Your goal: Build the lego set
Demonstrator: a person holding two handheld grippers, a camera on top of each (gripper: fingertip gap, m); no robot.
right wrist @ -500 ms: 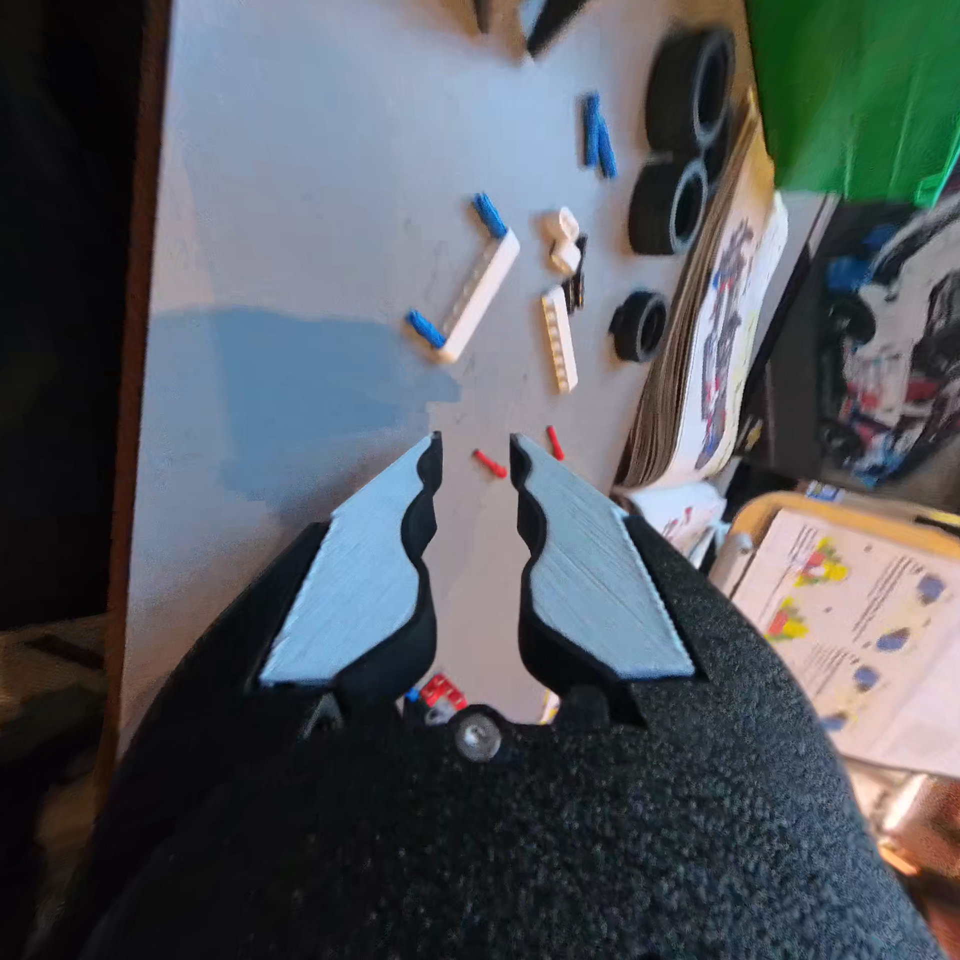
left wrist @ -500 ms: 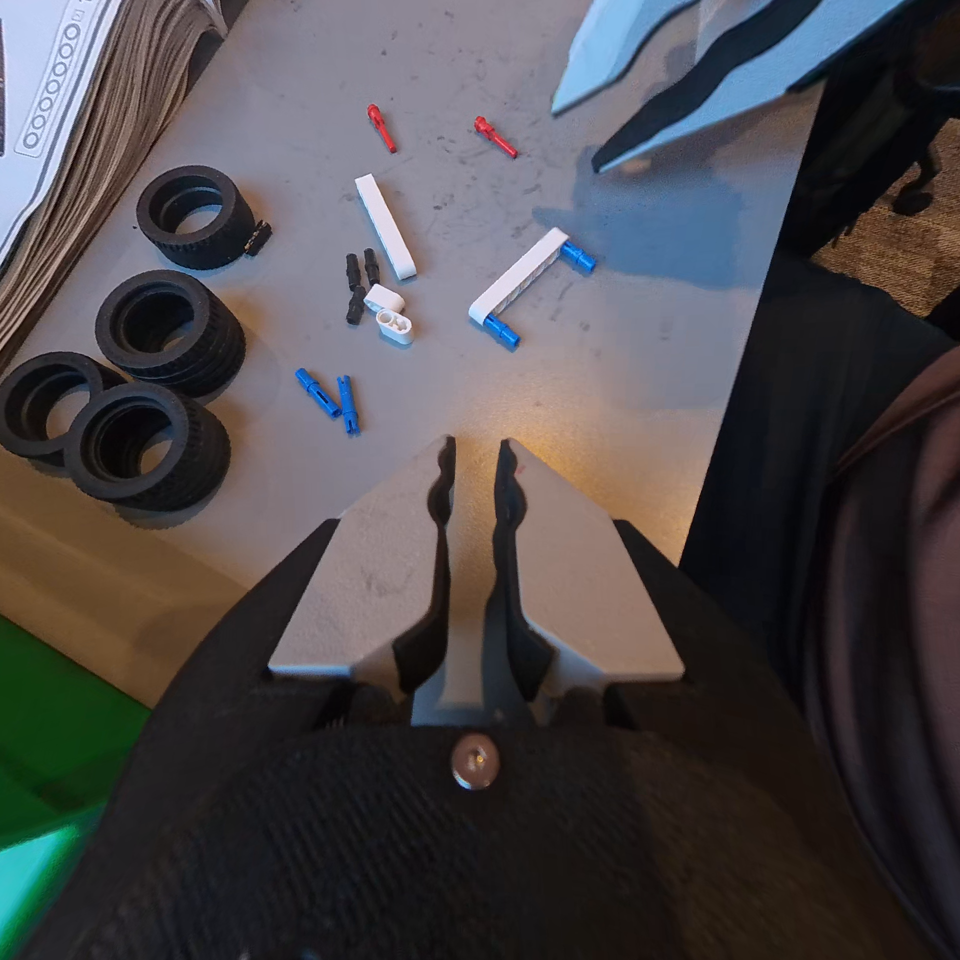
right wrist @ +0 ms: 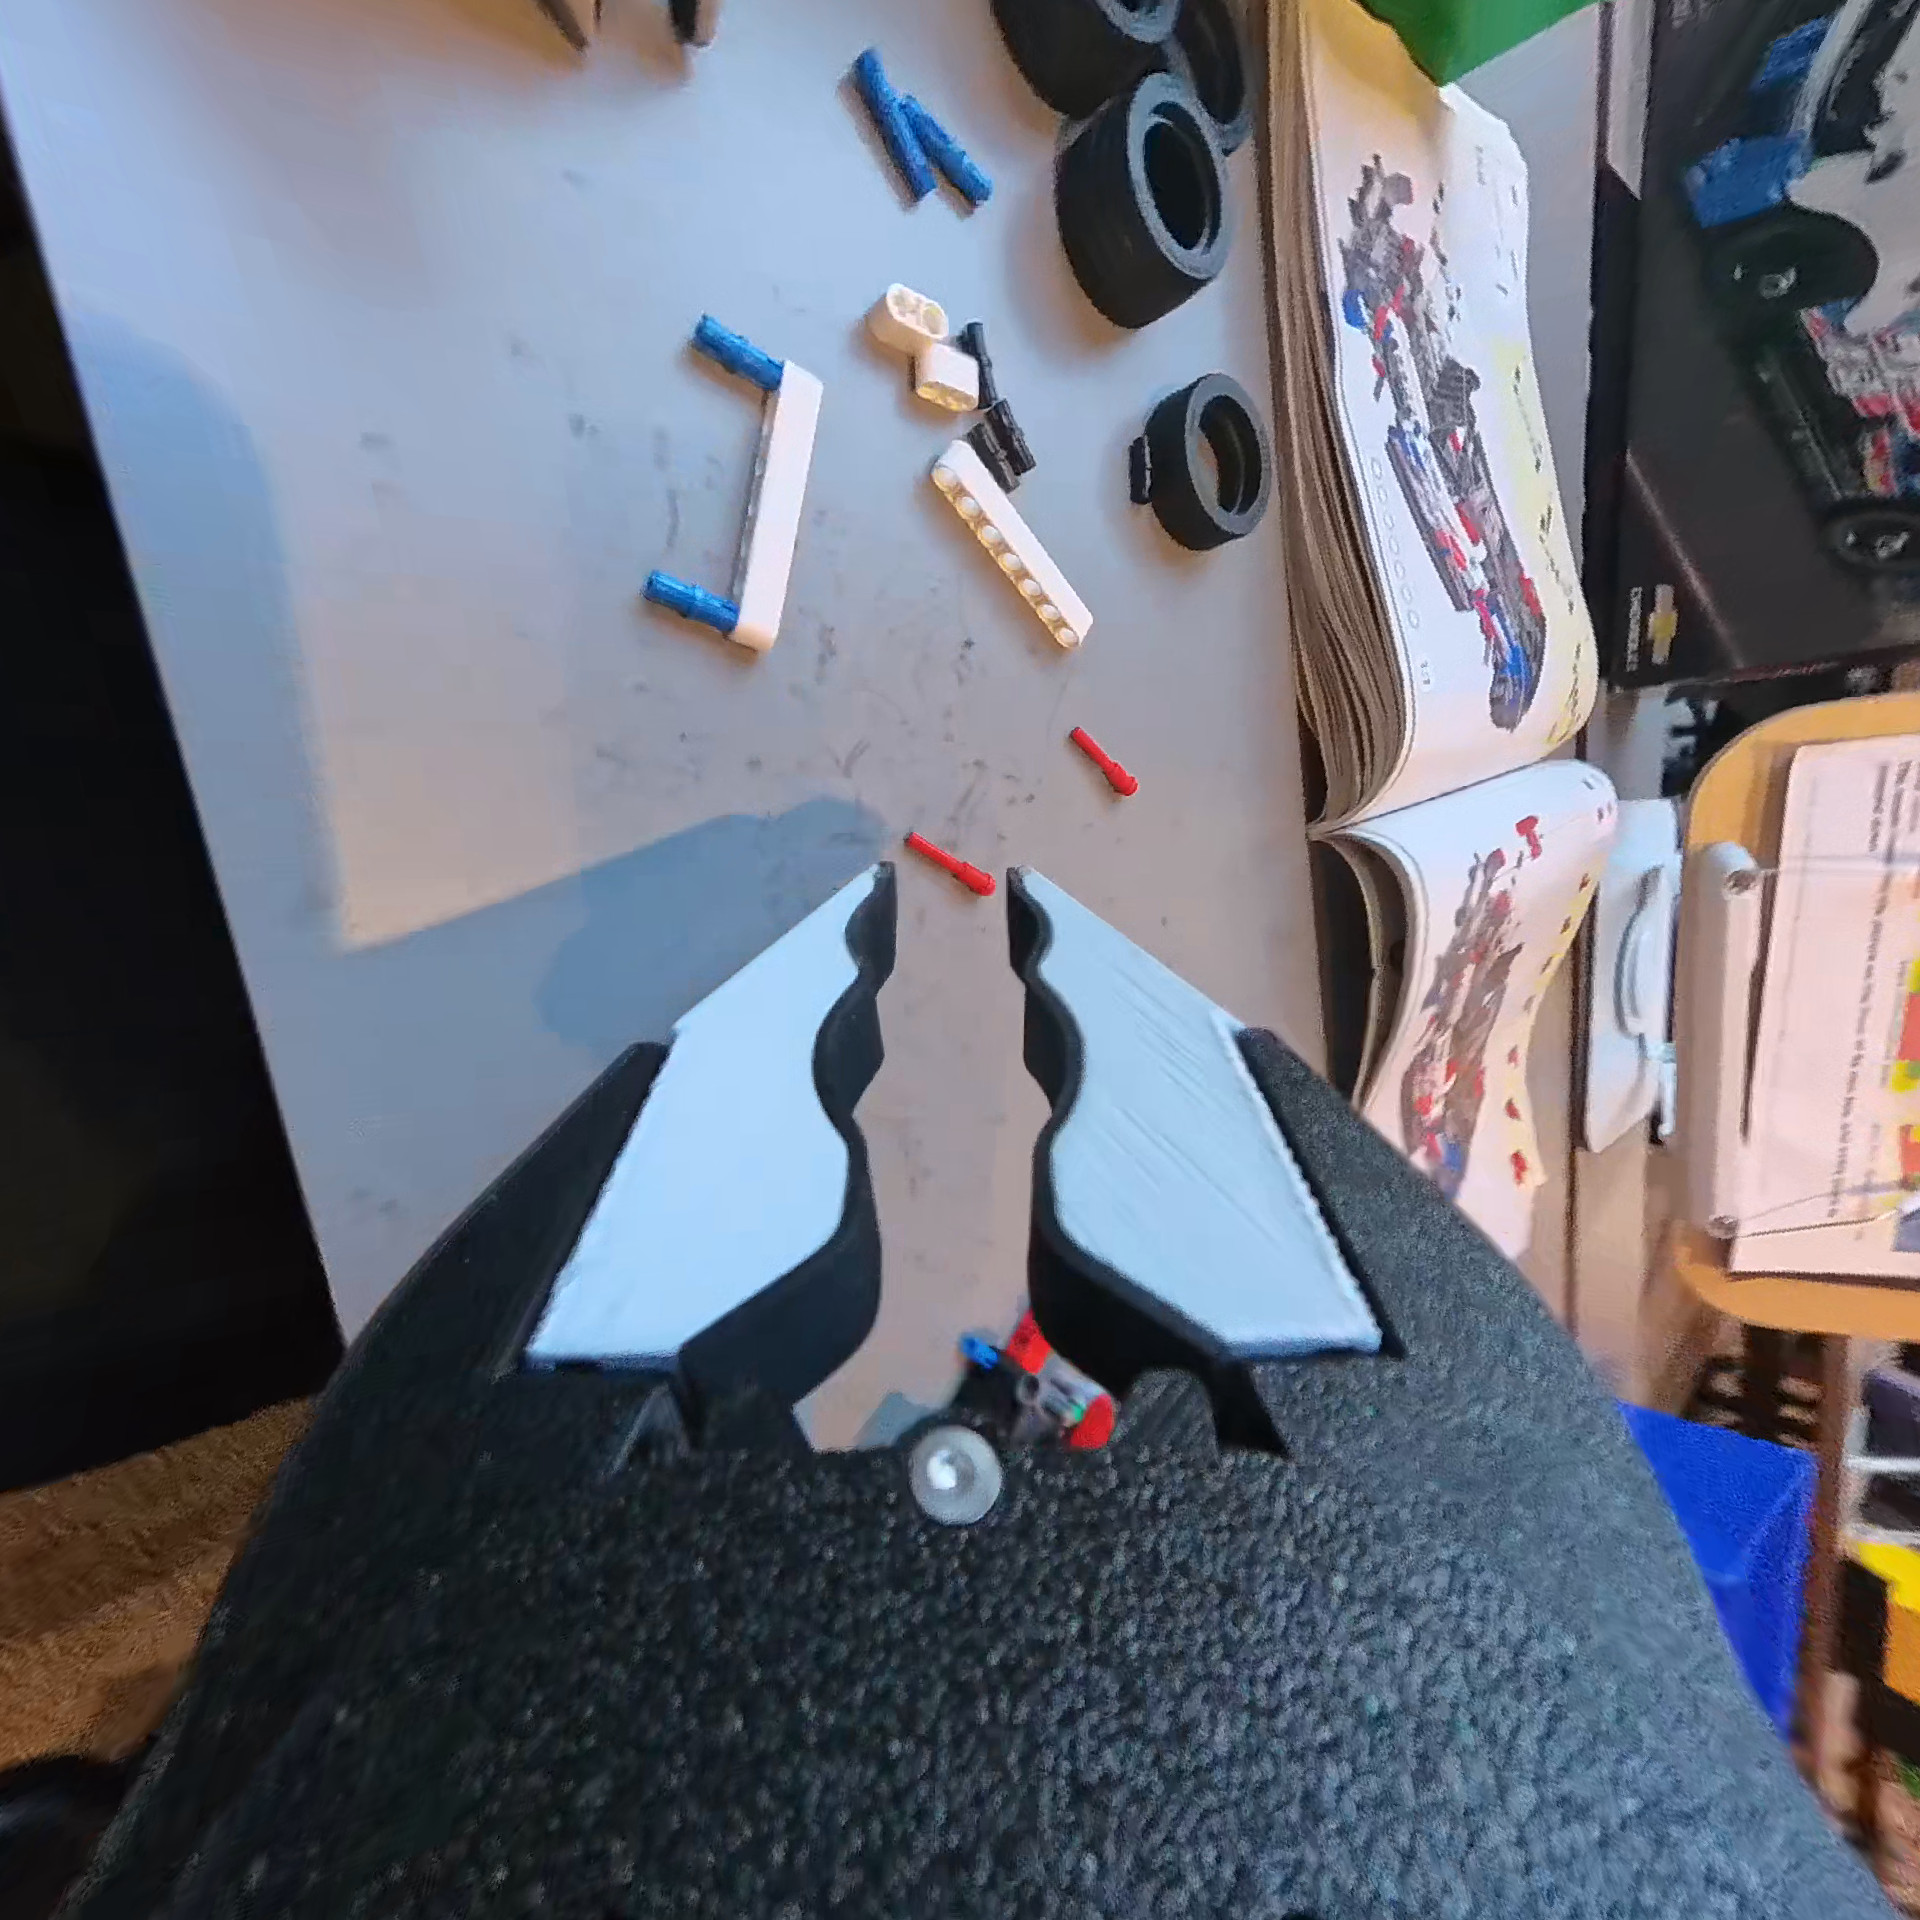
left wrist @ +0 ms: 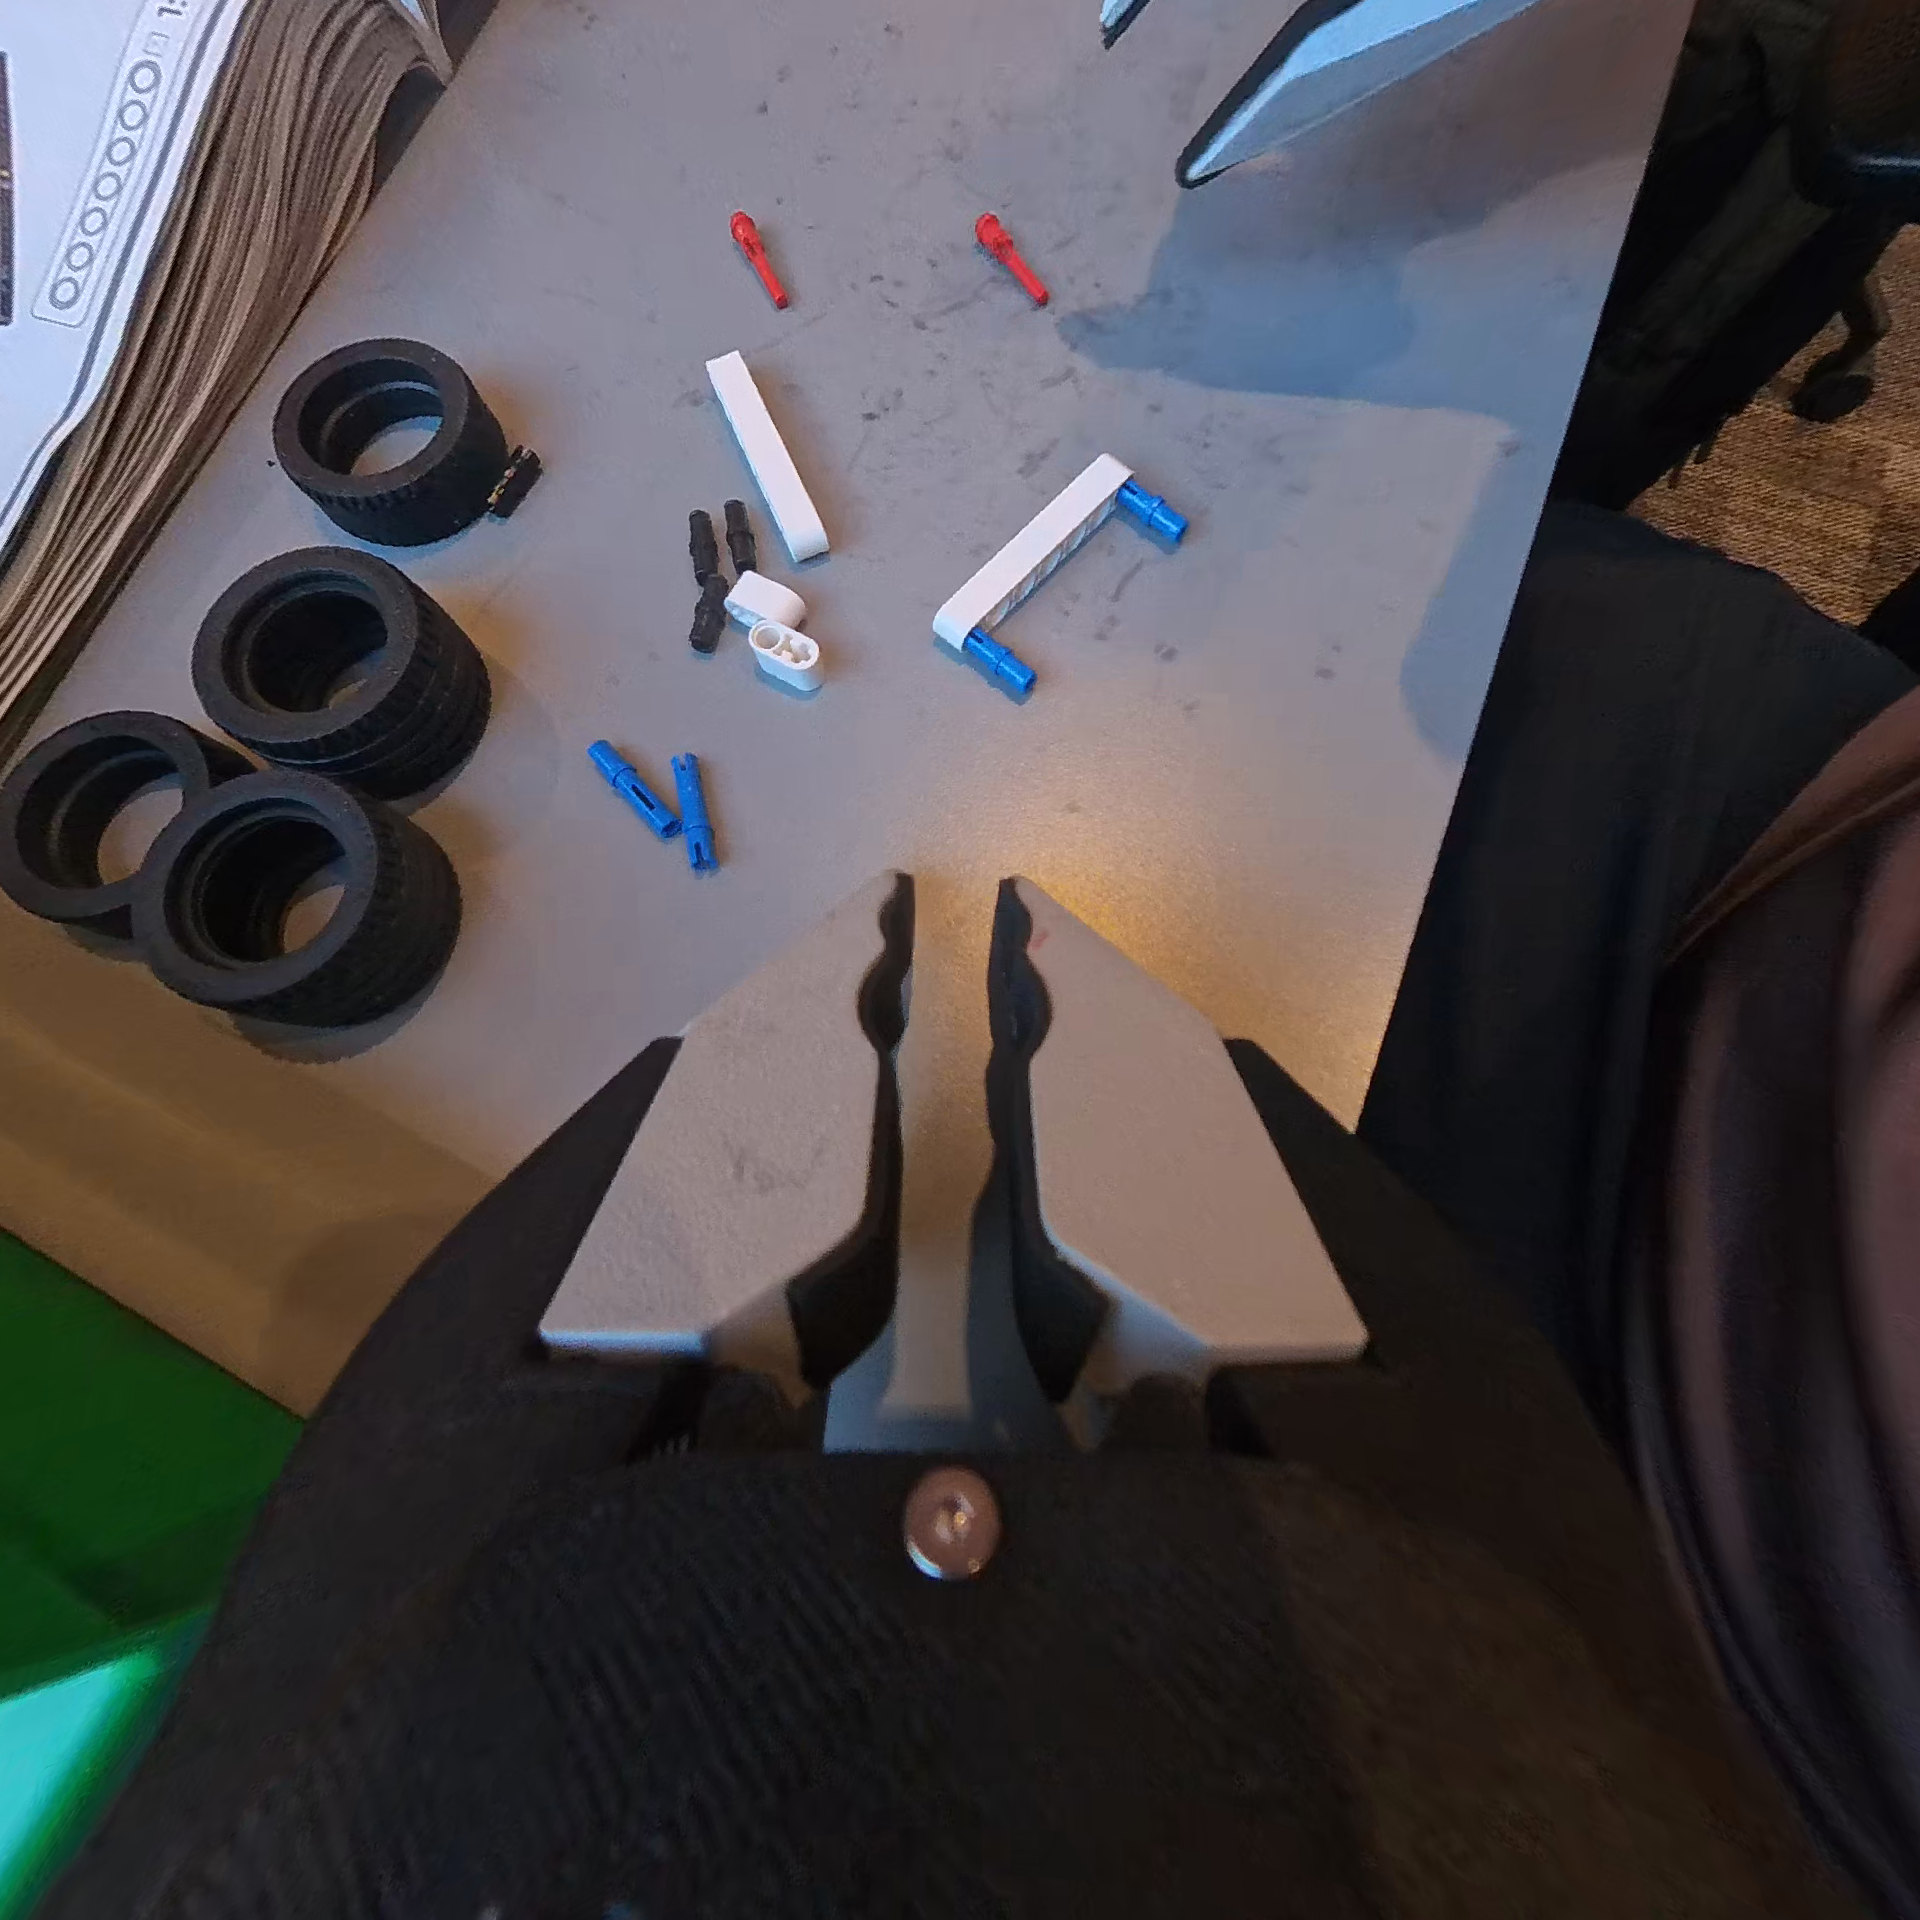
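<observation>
Grey and scuffed, the table (left wrist: 1195, 810) carries the loose parts of the set, with an open manual (right wrist: 1434, 436) along one edge and four black tyres (left wrist: 343, 665) beside it.

Near the middle lies a white beam (left wrist: 1029, 561) with a blue pin (left wrist: 1151, 509) plugged into each end, a half-made frame. A second, bare beam (left wrist: 767, 454) lies close by, with two small white links (left wrist: 777, 629), some black pins (left wrist: 717, 566) and two loose blue pins (left wrist: 665, 795) between it and the tyres. Two red pins (right wrist: 1103, 762) lie apart on open table.

Both grippers hover over the table, holding nothing. The left gripper (left wrist: 954, 883) has its fingers a narrow gap apart, near the table edge. The right gripper (right wrist: 948, 871) has a wider gap, and one red pin (right wrist: 949, 864) shows on the table just past its tips — the likely next pick, I judge.

The risks come from how small and round that pin is:

- Closing off-centre could flick it away — it would roll freely on this smooth top.
- Pinching it near one end could tilt it in the jaws and spoil the seating in a beam hole.
- A low approach could press the tips into the table.
- The pinned beam is unheld; pushing a part into it could slide it toward the edge.
</observation>
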